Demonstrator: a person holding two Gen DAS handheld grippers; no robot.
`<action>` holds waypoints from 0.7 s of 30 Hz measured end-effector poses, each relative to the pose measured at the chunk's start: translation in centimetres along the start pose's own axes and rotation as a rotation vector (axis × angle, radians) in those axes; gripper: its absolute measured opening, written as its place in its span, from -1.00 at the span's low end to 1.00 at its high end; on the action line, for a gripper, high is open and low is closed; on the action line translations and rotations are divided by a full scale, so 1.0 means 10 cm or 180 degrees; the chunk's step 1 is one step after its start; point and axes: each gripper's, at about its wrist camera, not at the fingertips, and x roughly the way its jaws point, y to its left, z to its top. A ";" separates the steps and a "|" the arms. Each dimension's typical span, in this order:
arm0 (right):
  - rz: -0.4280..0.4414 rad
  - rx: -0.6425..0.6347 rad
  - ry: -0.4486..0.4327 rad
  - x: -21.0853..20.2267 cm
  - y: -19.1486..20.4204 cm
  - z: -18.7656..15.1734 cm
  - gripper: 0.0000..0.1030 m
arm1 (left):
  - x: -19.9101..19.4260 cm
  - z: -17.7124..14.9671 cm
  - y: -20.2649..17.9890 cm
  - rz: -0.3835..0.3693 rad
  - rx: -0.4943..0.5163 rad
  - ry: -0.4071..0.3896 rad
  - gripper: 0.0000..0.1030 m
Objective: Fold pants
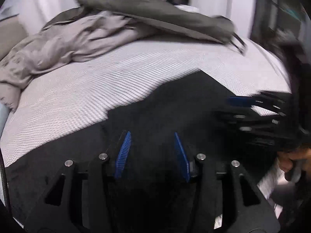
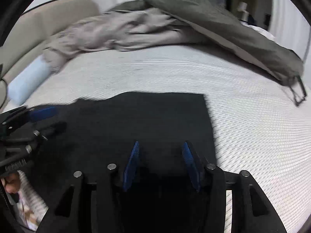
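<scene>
Left wrist view first: your left gripper (image 1: 152, 151) hovers with its blue ribbed pads apart and nothing clamped between them, directly over the black, flat, soft-cloth pants (image 1: 165, 112). The pants lie on the white ribbed mattress cover (image 1: 87, 81), filling the middle and lower part of this view. A squared corner of them points toward one o'clock, and a ragged, wavy edge runs off toward nine o'clock. At three o'clock your right gripper (image 1: 252, 108) comes in blurred over the cloth's right edge; from here you cannot tell how its fingers stand.

Right wrist view settles it: your right gripper (image 2: 161, 165) also has its pads spread with only cloth beneath them, nothing pinched. The pants (image 2: 145, 116) show here as a neat dark rectangle, straight along the twelve o'clock and three o'clock edges and rumpled toward nine o'clock.

Expect the fabric to be light, limp and somewhat slippery on the cover. It will likely sag and drag rather than hold shape, so pinch through all layers. Take hold at the two near corners, or along one straight edge, one gripper at each end, and lift evenly so the layers stay aligned.

Beyond, at twelve o'clock, a crumpled grey-beige quilt (image 2: 120, 31) and an olive-green padded cover (image 2: 223, 25) lie well apart from the pants.
</scene>
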 end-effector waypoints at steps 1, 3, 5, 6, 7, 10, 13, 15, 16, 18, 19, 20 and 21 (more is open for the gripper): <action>0.0081 0.0040 0.0072 0.05 0.05 -0.04 -0.02 | 0.04 -0.06 -0.03 0.0003 0.0012 0.0058 -0.16; 0.0103 0.0010 0.0283 0.23 0.14 -0.16 -0.03 | 0.20 -0.24 -0.01 0.0043 -0.0035 0.0293 -0.13; -0.0061 -0.0208 0.0269 0.31 0.14 -0.21 -0.03 | 0.13 -0.35 0.01 -0.0029 -0.0135 0.0226 -0.07; -0.0181 -0.0246 0.0253 0.29 0.09 -0.23 -0.03 | 0.05 -0.39 0.05 0.0004 -0.0180 0.0216 -0.06; -0.0304 -0.0214 0.0256 0.24 0.03 -0.26 -0.03 | 0.00 -0.43 0.07 0.0060 -0.0211 0.0207 -0.06; -0.0433 0.0054 0.0315 0.05 -0.28 -0.36 -0.03 | -0.17 -0.52 0.15 0.0123 -0.0337 0.0188 -0.06; -0.0431 0.0019 0.0168 -0.21 -0.17 -0.42 -0.03 | -0.36 -0.58 0.02 -0.0064 -0.0301 0.0000 -0.06; -0.0143 -0.0143 0.0048 -0.30 0.09 -0.40 -0.02 | -0.31 -0.59 -0.13 -0.0078 -0.0090 0.0041 -0.06; -0.0100 -0.0239 0.0052 -0.29 0.23 -0.42 -0.02 | -0.26 -0.60 -0.21 -0.0048 0.0002 0.0109 -0.06; 0.0006 -0.0433 0.0170 -0.16 0.43 -0.47 -0.02 | -0.12 -0.67 -0.25 0.0036 0.0020 0.0223 -0.06; 0.0001 -0.0516 0.0266 -0.06 0.48 -0.51 -0.02 | -0.11 -0.70 -0.22 0.0022 -0.0014 0.0230 -0.07; -0.0048 -0.0567 0.0308 -0.02 0.50 -0.53 -0.03 | -0.12 -0.71 -0.21 0.0006 -0.0017 0.0206 -0.06; -0.0078 -0.0570 0.0268 -0.02 0.44 -0.55 -0.02 | -0.17 -0.74 -0.18 0.0054 0.0000 0.0181 -0.07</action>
